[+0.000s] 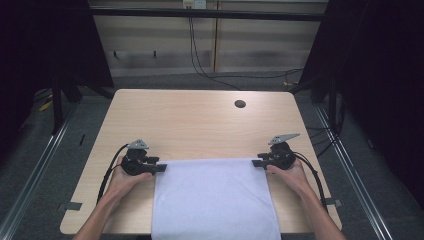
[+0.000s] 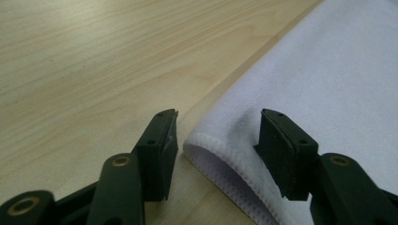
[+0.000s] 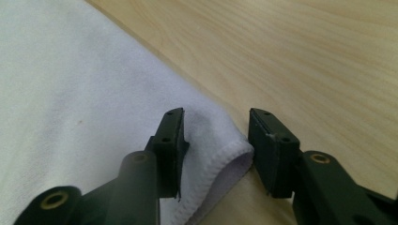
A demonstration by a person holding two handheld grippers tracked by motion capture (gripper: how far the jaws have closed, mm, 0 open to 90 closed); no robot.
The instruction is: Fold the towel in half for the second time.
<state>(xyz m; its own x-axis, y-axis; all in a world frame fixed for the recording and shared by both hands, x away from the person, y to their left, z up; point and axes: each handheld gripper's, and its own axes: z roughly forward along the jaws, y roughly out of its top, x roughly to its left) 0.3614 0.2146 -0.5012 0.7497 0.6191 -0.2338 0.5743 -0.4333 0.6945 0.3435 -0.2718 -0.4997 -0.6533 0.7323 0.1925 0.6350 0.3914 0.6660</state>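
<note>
A white cloth (image 1: 215, 197) lies flat on a light wooden table (image 1: 200, 120), its far edge running straight across the near half of the tabletop and its near end hanging over the front edge. A person's two forearms come in from below in the high view, each hand wrapped around a black two-jaw gripper, one at either far corner of the cloth.

The left gripper (image 1: 161, 168) sits at the cloth's far left corner. In the left gripper view its jaws stand apart (not clenched), with the stitched corner of the cloth (image 2: 220, 145) lying between them; one jaw rests over the bare wood, the other over the fabric, and neither pad presses on the corner.

The right gripper (image 1: 257, 163) sits at the far right corner, mirroring the left. In the right gripper view its jaws are likewise parted, with the folded, hemmed corner (image 3: 225, 150) between them; the corner's tip reaches to the jaw on the wood side, though whether it actually touches cannot be told. It is not pinched.

The hem at both corners curls up slightly off the table. Farther back, a round cable hole (image 1: 240, 104) shows in the tabletop, well apart from the cloth, and black cables (image 1: 200, 65) trail down the wall behind.
</note>
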